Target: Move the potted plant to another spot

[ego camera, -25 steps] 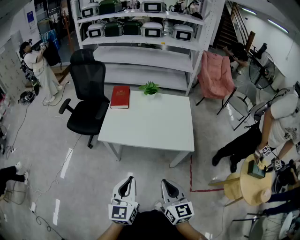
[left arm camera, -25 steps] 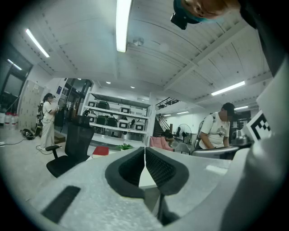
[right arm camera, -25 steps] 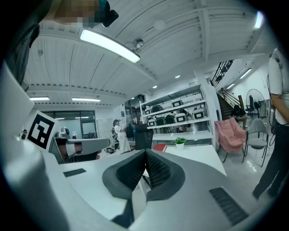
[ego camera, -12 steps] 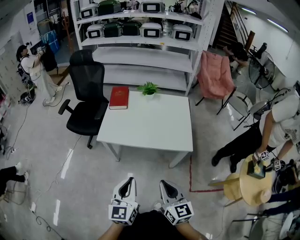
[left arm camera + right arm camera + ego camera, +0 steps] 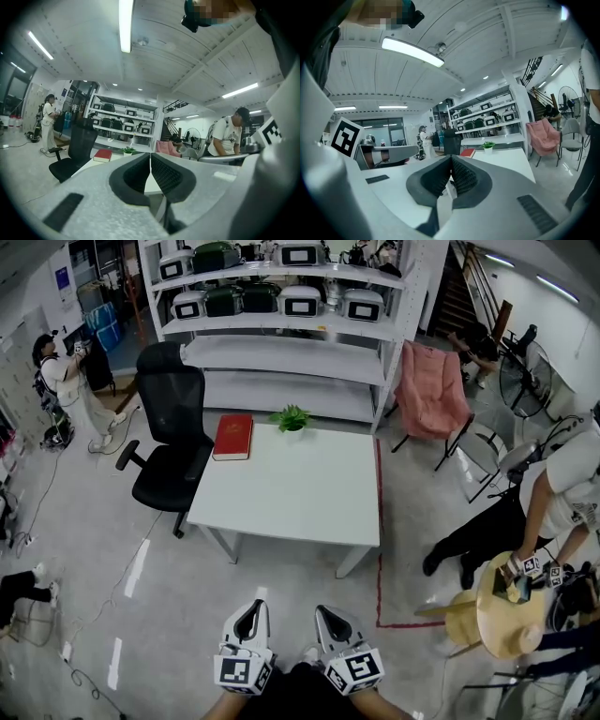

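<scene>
A small green potted plant in a white pot stands at the far edge of the white table; it also shows tiny in the left gripper view and the right gripper view. Both grippers hang low near my body, well short of the table. The left gripper has its jaws pressed together with nothing between them. The right gripper is likewise shut and empty.
A red book lies at the table's far left corner. A black office chair stands left of the table, shelving behind it, a pink chair at right. People stand at left and right. Red tape marks the floor.
The view has shifted slightly: the table and plant sit a little higher and further left in the head view. Both grippers stay shut near my body.
</scene>
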### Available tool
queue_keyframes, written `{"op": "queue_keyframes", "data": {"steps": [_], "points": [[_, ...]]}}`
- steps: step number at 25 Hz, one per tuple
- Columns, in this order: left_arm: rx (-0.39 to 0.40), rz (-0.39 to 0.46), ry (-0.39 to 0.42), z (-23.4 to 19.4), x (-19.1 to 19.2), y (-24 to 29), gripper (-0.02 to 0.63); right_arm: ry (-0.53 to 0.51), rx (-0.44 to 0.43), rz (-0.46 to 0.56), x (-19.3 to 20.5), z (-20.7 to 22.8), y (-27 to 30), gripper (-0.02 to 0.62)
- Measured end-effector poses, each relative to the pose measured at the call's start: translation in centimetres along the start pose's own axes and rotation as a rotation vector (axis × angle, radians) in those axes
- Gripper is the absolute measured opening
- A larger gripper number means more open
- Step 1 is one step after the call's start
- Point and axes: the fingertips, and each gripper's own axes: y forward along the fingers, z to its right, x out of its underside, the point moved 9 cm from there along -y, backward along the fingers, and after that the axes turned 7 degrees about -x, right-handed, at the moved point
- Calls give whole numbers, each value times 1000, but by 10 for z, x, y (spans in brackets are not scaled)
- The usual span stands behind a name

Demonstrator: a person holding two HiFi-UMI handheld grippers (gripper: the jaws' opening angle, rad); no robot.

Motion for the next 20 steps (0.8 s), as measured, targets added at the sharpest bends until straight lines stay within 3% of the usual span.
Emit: {"op": "queue_keyframes", "data": {"steps": [10,20], "points": [[-42,-27,13,21,8,10,23,15,-26,18,1,33,-3,11],[-5,-31,-13,-6,7,94,23,7,-3,1,-6,70,60,11]]}}
